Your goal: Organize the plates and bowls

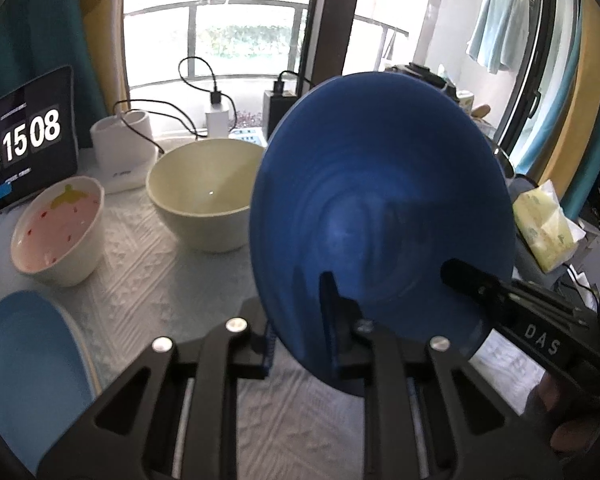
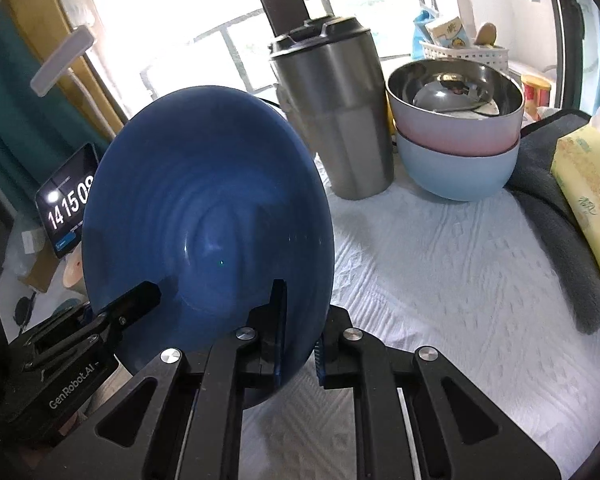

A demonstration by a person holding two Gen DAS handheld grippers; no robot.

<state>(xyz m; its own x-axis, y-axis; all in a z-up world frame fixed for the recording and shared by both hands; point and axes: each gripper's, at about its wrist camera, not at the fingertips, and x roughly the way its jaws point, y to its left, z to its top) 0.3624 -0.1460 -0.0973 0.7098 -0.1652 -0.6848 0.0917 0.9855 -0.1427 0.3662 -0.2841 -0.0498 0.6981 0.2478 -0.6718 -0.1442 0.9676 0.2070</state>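
Dark blue plate [image 1: 380, 216] is up off the white textured tablecloth [image 1: 172, 280], tilted steeply on edge, hollow face toward both cameras. Left gripper [image 1: 300, 312] is clenched on the plate's lower rim, one finger over the inner face, the other behind. Right gripper [image 2: 300, 320] is likewise clamped on the rim, pinching from the opposite side; its black finger shows in the left view at the plate's lower right.

Relative to the plate, left view: cream bowl [image 1: 208, 192] just left; strawberry-print bowl [image 1: 58, 228] farther left; light blue plate [image 1: 24, 380] at lower left.

Right view: steel tumbler [image 2: 332, 112] just right of the plate; stacked bowls [image 2: 456, 128] beyond the tumbler; tissue pack [image 2: 592, 196] far right.
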